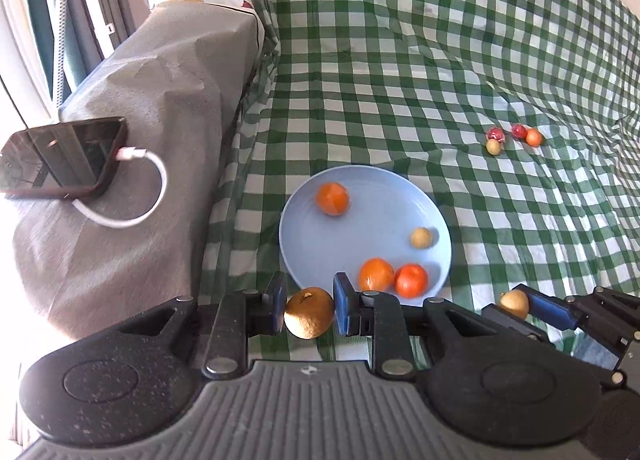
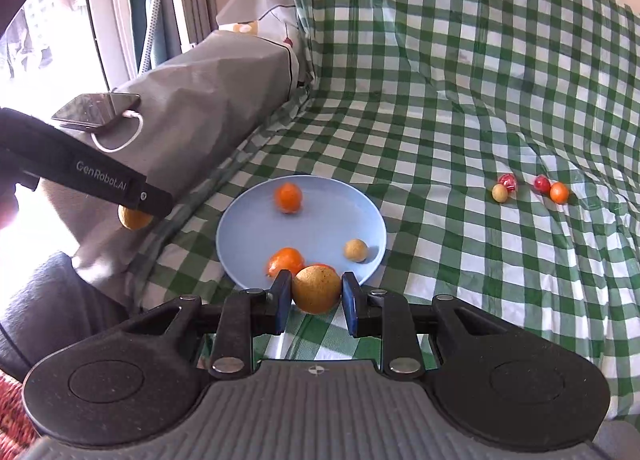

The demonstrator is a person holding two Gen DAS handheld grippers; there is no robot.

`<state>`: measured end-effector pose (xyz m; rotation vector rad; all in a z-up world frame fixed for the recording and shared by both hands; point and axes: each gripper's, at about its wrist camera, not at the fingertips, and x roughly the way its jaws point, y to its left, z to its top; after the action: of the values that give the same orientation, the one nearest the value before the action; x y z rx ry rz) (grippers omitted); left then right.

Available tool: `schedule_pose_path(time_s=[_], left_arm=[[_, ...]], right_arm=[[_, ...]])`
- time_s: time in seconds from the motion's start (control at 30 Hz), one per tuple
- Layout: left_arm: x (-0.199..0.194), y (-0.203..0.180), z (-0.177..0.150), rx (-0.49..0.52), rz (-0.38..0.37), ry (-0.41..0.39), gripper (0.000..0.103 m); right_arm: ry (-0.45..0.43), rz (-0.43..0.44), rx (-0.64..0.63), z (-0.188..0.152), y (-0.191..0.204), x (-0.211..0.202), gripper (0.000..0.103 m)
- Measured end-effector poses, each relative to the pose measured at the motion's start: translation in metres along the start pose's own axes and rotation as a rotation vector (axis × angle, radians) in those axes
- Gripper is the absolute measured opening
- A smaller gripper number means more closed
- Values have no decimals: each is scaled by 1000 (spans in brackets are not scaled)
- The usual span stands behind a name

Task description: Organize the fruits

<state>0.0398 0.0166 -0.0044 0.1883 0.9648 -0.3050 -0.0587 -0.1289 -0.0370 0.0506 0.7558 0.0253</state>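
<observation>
On the green-and-white checked cloth (image 1: 400, 60), a pale blue plate (image 1: 384, 220) sits low in the left wrist view, near six o'clock. It holds three orange fruits: one (image 1: 333, 199) at the plate's eleven o'clock, and two touching one another, (image 1: 376, 274) and (image 1: 411, 280), along its six o'clock rim. A small tan fruit (image 1: 421, 238) lies at the plate's three o'clock. The left gripper (image 1: 309, 310) is closed on a brownish-yellow fruit (image 1: 309, 313), its blue pads pressed against both sides, just beside the plate's near rim. The right gripper (image 2: 316, 296) likewise clamps a second brownish-yellow fruit (image 2: 316, 289), in front of the plate's near edge in its own view. Toward two o'clock on the cloth, well apart from the plate, four small fruits cluster: two red (image 1: 495, 134) and (image 1: 519, 131), one orange (image 1: 533, 137), one tan (image 1: 493, 147). At nine o'clock, a dark phone (image 1: 64, 158) with a white cable (image 1: 152, 188) rests on a grey covered surface (image 1: 160, 100).
</observation>
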Motion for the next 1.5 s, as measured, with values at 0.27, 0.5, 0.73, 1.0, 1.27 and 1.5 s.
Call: schedule_pose_path(time_s=[0.27, 0.5, 0.73, 1.0, 1.27, 1.5], left_arm=[[56, -11, 29, 41, 16, 30, 27], [113, -19, 36, 78, 47, 93, 27], [138, -25, 39, 119, 51, 119, 52], [92, -26, 23, 175, 97, 28, 103], [32, -15, -40, 140, 143, 60, 103], [-3, -8, -58, 97, 146, 13, 103]], right_arm=[[35, -4, -26, 14, -5, 52, 28], [96, -21, -31, 19, -15, 101, 28], [125, -10, -67, 26, -14, 133, 28], [121, -14, -34, 32, -13, 103, 91], [121, -44, -39, -7, 11, 27, 99], [15, -110, -63, -13, 23, -13, 100]])
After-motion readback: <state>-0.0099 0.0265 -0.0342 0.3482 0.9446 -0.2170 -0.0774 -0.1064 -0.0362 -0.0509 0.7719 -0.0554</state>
